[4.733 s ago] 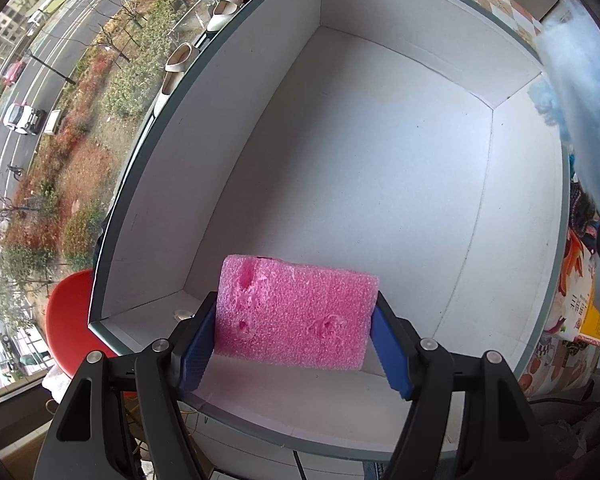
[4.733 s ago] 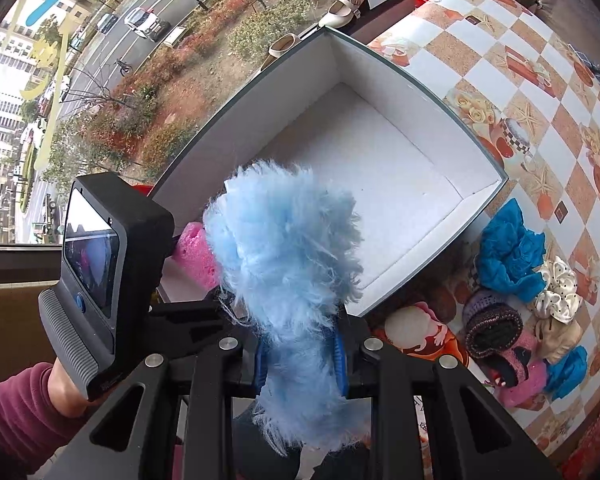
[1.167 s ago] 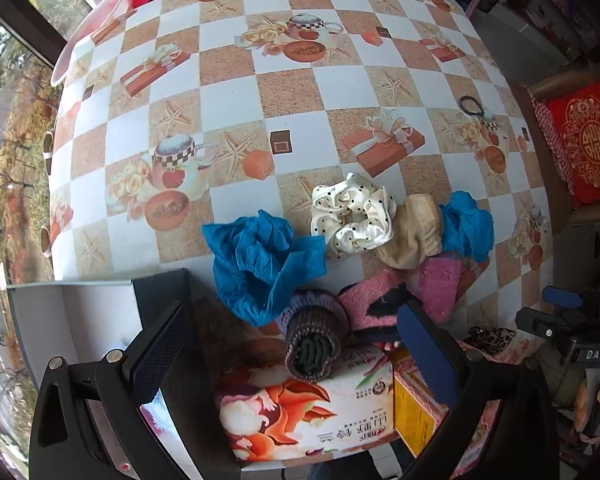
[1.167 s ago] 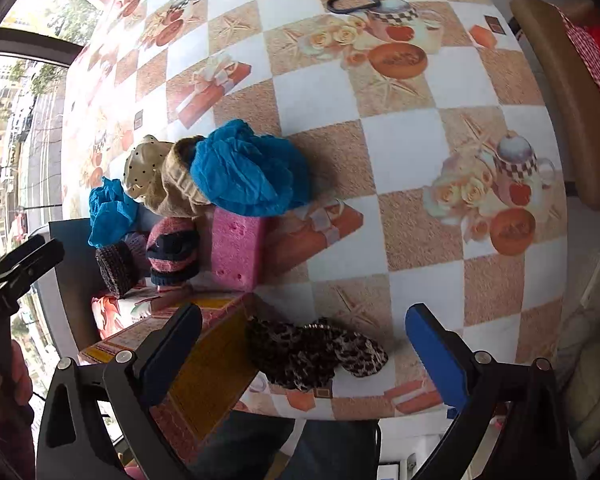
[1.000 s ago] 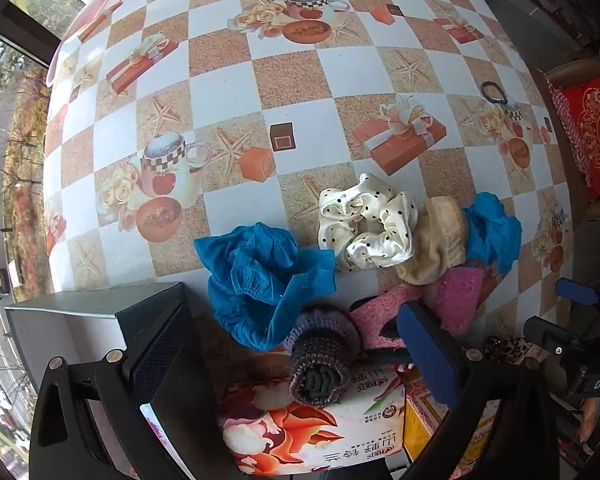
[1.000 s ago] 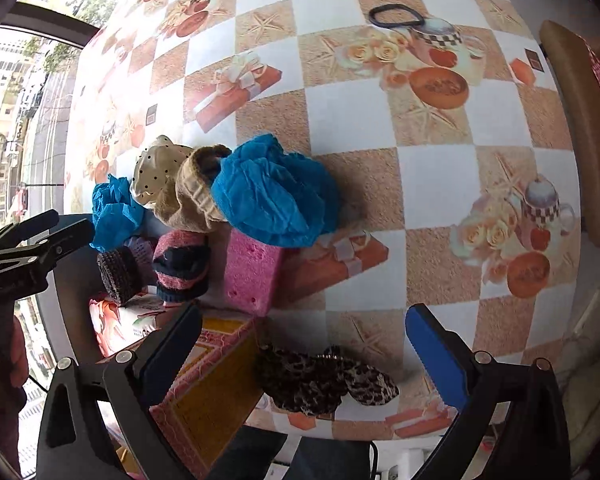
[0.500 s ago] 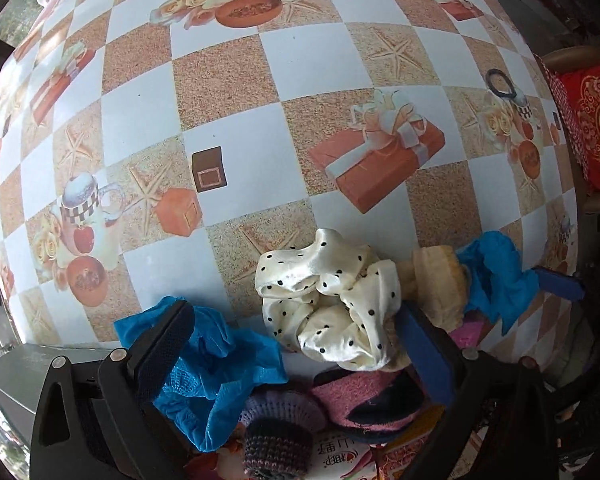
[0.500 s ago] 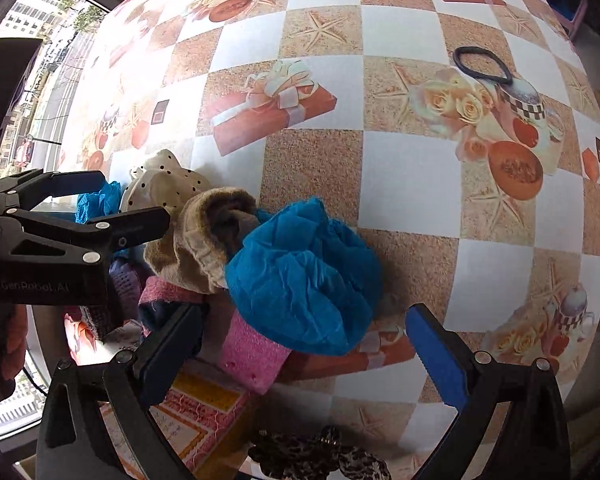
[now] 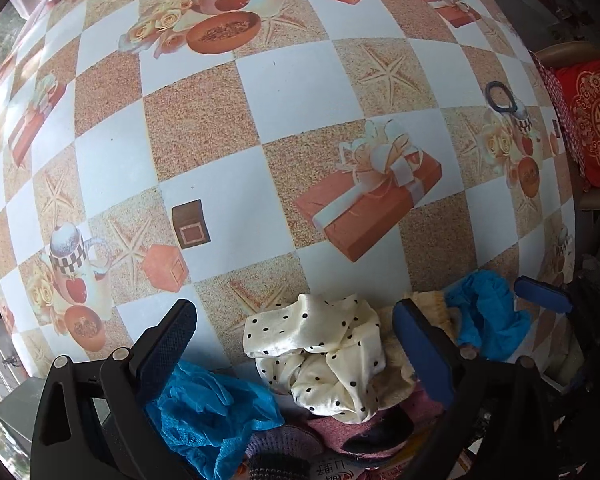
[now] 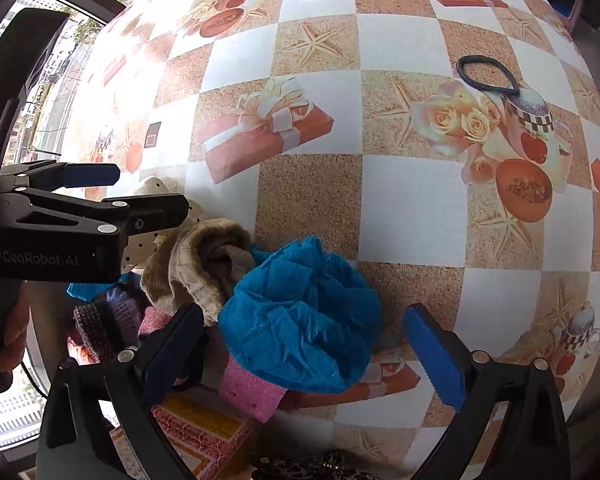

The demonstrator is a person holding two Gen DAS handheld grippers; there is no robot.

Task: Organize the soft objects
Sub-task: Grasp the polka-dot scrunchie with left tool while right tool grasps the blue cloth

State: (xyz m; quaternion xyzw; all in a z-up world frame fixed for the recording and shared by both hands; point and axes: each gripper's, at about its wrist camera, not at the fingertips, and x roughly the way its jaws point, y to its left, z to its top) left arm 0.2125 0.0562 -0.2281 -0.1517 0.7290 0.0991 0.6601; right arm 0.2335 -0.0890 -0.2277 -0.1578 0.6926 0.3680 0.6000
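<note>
A: Where did the blue crumpled cloth lie from the right gripper?

B: Straight below, between its jaws, which stood wide and were closing, the pads not yet on it.

A: And further off?

B: The left gripper straddled the dotted cream scrunchie, jaws wide, holding nothing. Each hand sat nearest its own piece.

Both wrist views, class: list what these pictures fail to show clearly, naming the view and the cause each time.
- Knitted roll: left wrist view, cut by the bottom edge.
- Leopard scrunchie: right wrist view, cut by the bottom edge.
- Dotted scrunchie: right wrist view, mostly behind the left gripper.
- Pink sponge: right wrist view, top under the blue cloth.
</note>
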